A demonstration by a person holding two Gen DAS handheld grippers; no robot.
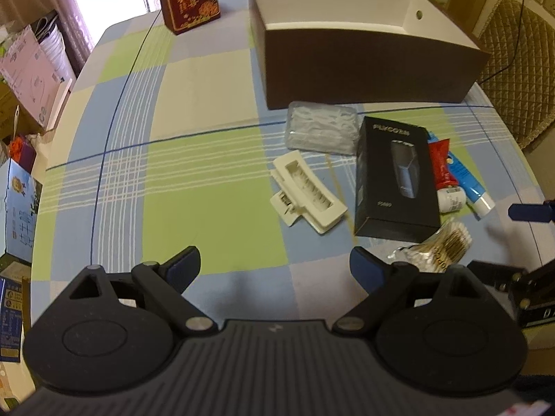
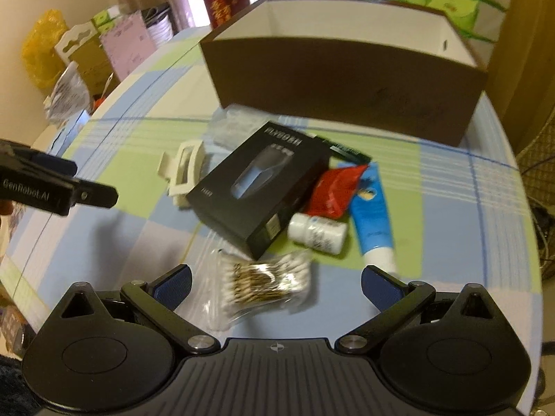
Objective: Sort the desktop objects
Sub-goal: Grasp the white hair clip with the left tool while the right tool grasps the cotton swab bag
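Nearest us in the left wrist view, our left gripper (image 1: 275, 268) hangs with its jaws wide apart and nothing between them, over bare checked tablecloth (image 1: 194, 159). Taking the black shaver box (image 1: 395, 180) as landmark: the cream clip (image 1: 307, 194) lies left of it, the floss-pick packet (image 1: 321, 128) behind it, the red tube (image 1: 440, 166) and blue tube (image 1: 468, 183) right of it, and the brown storage box (image 1: 367, 72) beyond.

In the right wrist view, our right gripper (image 2: 275, 282) gapes empty above the cotton-swab bag (image 2: 267, 277), which lies just in front of the shaver box (image 2: 263, 183); a white bottle (image 2: 317, 232) rests against its right side.
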